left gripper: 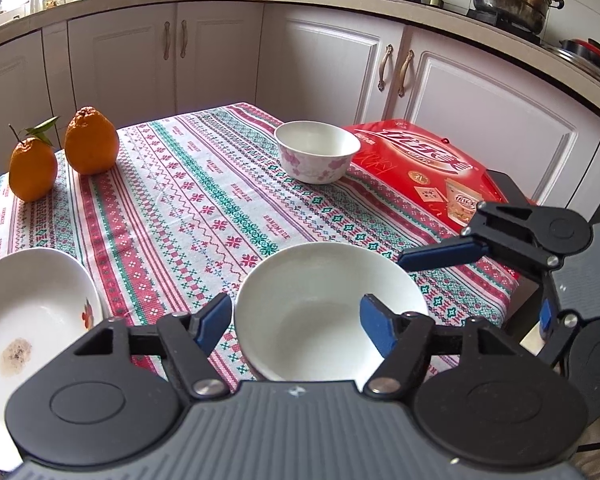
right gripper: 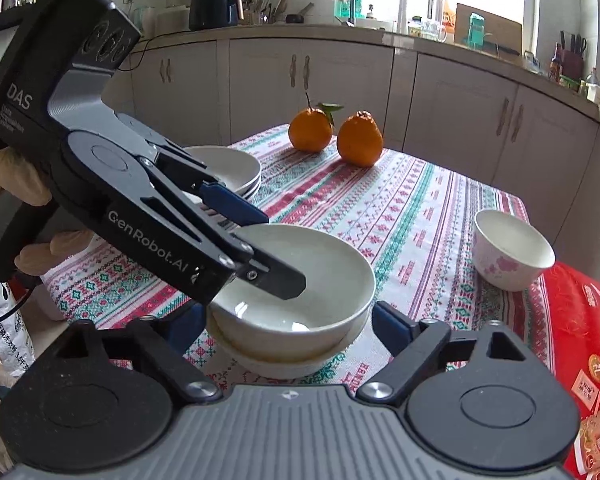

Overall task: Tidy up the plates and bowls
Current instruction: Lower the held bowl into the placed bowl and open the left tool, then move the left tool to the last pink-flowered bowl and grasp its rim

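Observation:
A plain white bowl [left gripper: 324,280] sits nested in a second white bowl [right gripper: 288,366] near the table's front edge. My left gripper [left gripper: 294,326] is open astride the top bowl's rim, one finger [right gripper: 284,280] inside it and the blue pad [right gripper: 236,204] outside, neither pressing. My right gripper [right gripper: 290,326] is open too, its fingers on either side of the stacked bowls with a gap at the right pad. In the left wrist view, a finger of the right gripper [left gripper: 440,256] shows beside the bowl. A small flowered bowl [left gripper: 318,150] stands farther back.
A stack of white plates [right gripper: 236,164] lies at the left, the top one stained [left gripper: 32,320]. Two oranges [left gripper: 92,144] stand at the far left corner of the patterned tablecloth [left gripper: 204,208]. A red box [left gripper: 420,160] lies at the right edge. Kitchen cabinets surround the table.

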Demonstrator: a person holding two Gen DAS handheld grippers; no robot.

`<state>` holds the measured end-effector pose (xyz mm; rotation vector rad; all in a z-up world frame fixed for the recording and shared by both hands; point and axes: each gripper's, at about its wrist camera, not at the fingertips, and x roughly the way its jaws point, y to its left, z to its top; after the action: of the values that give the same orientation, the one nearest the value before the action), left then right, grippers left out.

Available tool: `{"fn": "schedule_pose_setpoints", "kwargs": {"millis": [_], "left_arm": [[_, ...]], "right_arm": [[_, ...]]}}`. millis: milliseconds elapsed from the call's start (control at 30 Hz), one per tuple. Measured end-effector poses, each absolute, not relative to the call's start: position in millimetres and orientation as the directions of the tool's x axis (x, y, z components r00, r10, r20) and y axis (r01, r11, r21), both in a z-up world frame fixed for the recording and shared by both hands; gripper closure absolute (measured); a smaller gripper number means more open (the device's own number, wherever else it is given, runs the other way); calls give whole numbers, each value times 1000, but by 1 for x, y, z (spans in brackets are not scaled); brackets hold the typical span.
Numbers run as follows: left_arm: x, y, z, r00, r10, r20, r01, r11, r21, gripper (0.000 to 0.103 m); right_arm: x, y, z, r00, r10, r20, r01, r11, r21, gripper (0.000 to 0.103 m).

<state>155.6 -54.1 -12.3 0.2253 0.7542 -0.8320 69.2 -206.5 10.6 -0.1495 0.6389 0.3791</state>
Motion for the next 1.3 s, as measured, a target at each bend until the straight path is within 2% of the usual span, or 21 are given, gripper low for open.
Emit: {"fn": "schedule_pose_setpoints", "kwargs": {"millis": [300, 667, 867, 1300], "left_arm": [[155, -42, 2, 484, -582, -653, 723, 687, -77, 18], [155, -40, 9, 504, -571, -648, 710, 701, -65, 13], [156, -44, 15, 527, -566, -634, 714, 700, -32, 3], [180, -88, 26, 498, -543, -676, 758, 651, 35, 3]], "right_arm": [[68, -213, 20, 771, 268, -578, -343, 939, -22, 3], [65, -221, 15, 770, 255, -584, -313, 950, 1, 2], [61, -232, 19, 794, 239, -559, -286, 958, 2, 0], [82, -271, 11, 803, 155, -576, -188, 982, 1, 0]]}}
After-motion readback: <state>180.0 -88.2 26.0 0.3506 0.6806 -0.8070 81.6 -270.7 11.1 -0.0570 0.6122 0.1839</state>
